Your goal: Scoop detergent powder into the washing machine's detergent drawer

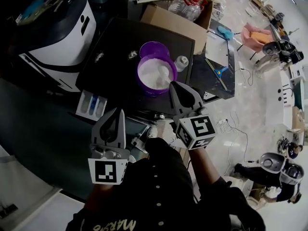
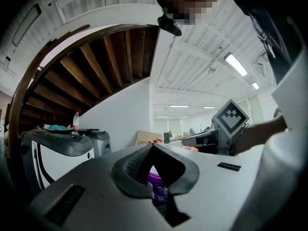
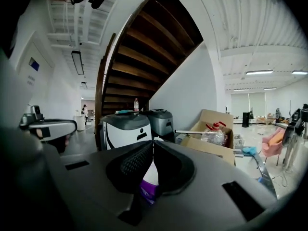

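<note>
Both tongs closed and empty:
- left gripper [image 1: 116,115]: jaw tips meet in its own view, nothing clamped. Only the purple tub [image 1: 155,73] shows through the gap under the tips, further off
- right gripper [image 1: 174,88]: same, tips together, nothing between the pads. The tub and a small white bottle [image 1: 181,62] sit behind the gap

Pose:
- both are held out in front of the person's chest, dark sleeves behind them, jaws pointing away from the body toward the washing machine [image 1: 120,40]
- left gripper sits about level
- right gripper is tipped slightly nose-down and reaches further out than the left
- in the head view the right tips overlap the near rim of the tub. Contact can't be told from that angle, and its own view shows the tub beyond the jaws, not in them
- the two grippers are side by side, apart, not touching

Task items:
- tub is open on the machine's dark top, with white detergent powder [image 1: 156,75] inside
- purple lid [image 1: 153,48] lies just behind the tub, touching it
- some powder is spilled on the top, left of the lid
- detergent drawer [image 1: 91,105] is pulled out at the machine's front edge, white with a blue insert, just left of the left gripper and closer to it than the tub
- can't make out powder in the drawer

Cardboard box [image 1: 166,18] stands behind the machine
</note>
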